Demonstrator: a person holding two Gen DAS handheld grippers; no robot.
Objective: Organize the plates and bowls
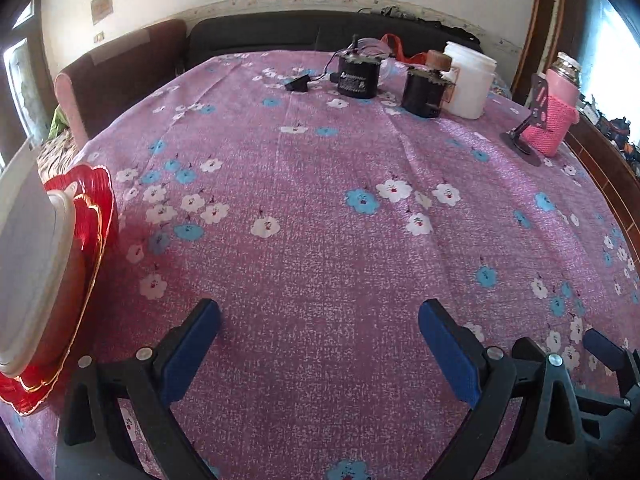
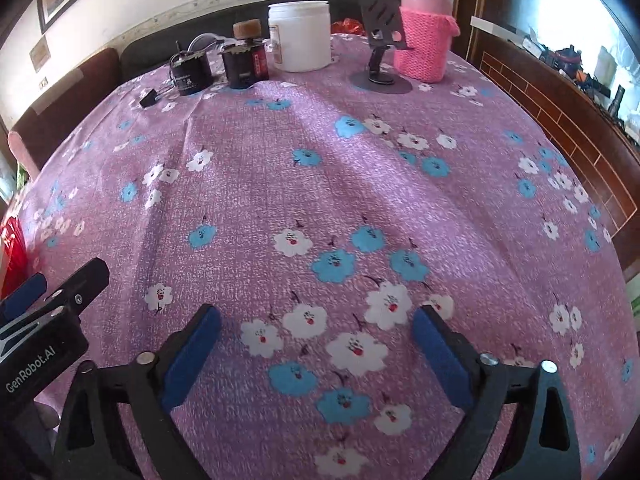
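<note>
A red scalloped plate (image 1: 100, 216) with a gold rim lies at the table's left edge in the left wrist view, with a white plate or lid (image 1: 36, 264) stacked on it. A red sliver of that plate (image 2: 14, 252) shows at the far left of the right wrist view. My left gripper (image 1: 320, 316) stands open over bare tablecloth, to the right of the plates, with nothing between its blue pads. My right gripper (image 2: 316, 320) is open wide over the flowered cloth, also holding nothing. Each gripper appears at the edge of the other's view. No bowl is visible.
At the far side of the table stand two black devices (image 1: 356, 76), a white tub (image 1: 470, 80), a black phone stand (image 1: 528, 136) and a flask in a pink knitted sleeve (image 1: 556, 116). A sofa (image 1: 132, 72) lies behind; a wooden ledge (image 2: 560, 128) runs along the right.
</note>
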